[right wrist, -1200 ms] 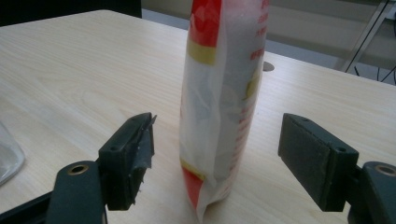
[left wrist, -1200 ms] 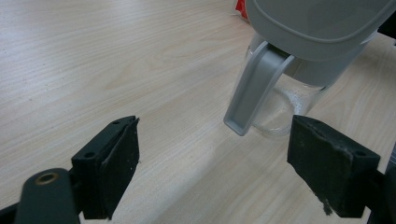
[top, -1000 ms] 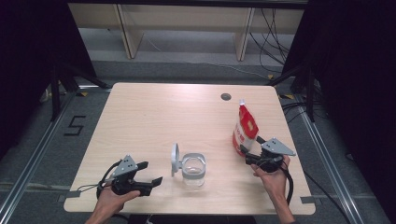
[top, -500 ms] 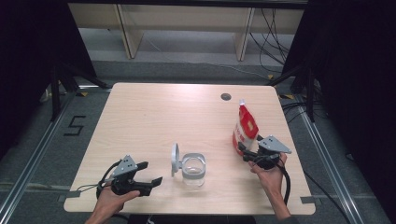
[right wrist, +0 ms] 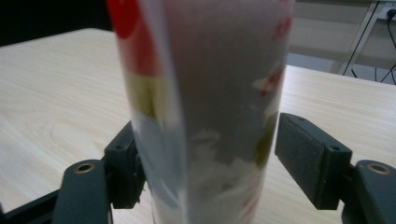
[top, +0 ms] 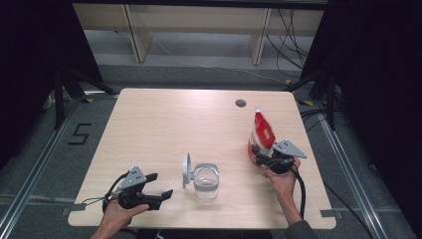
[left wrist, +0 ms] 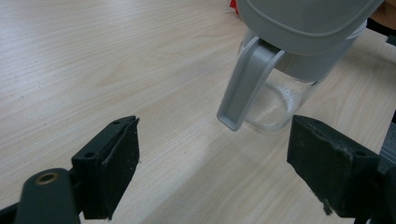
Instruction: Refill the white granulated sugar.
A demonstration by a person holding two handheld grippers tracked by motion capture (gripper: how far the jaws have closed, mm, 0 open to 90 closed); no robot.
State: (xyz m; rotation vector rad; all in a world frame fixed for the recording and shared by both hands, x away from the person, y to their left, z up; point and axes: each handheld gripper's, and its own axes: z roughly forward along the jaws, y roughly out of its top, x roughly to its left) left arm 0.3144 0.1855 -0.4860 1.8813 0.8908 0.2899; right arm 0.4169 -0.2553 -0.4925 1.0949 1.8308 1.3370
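Observation:
A red and white pouch [top: 262, 133] stands upright near the table's right edge. My right gripper [top: 259, 158] reaches around its lower part. In the right gripper view the pouch [right wrist: 210, 84] stands between the pads [right wrist: 306, 156]; the jaws have just been closing, and a small gap remains at the right-hand pad. A clear glass jar [top: 205, 180] with its grey lid [top: 187, 169] flipped up stands at the front middle. My left gripper [top: 159, 185] rests open just left of it, pointing at the jar [left wrist: 275, 100] and lid [left wrist: 303, 21], nothing between its jaws.
A small round dark hole [top: 241, 103] sits in the wooden table [top: 164, 124] at the back right. Dark stands and cables flank the table, and a shelf unit stands beyond its far edge.
My right gripper has moved left toward the pouch, so its jaws now bracket the pouch's lower part. The left gripper, jar and pouch have stayed put.

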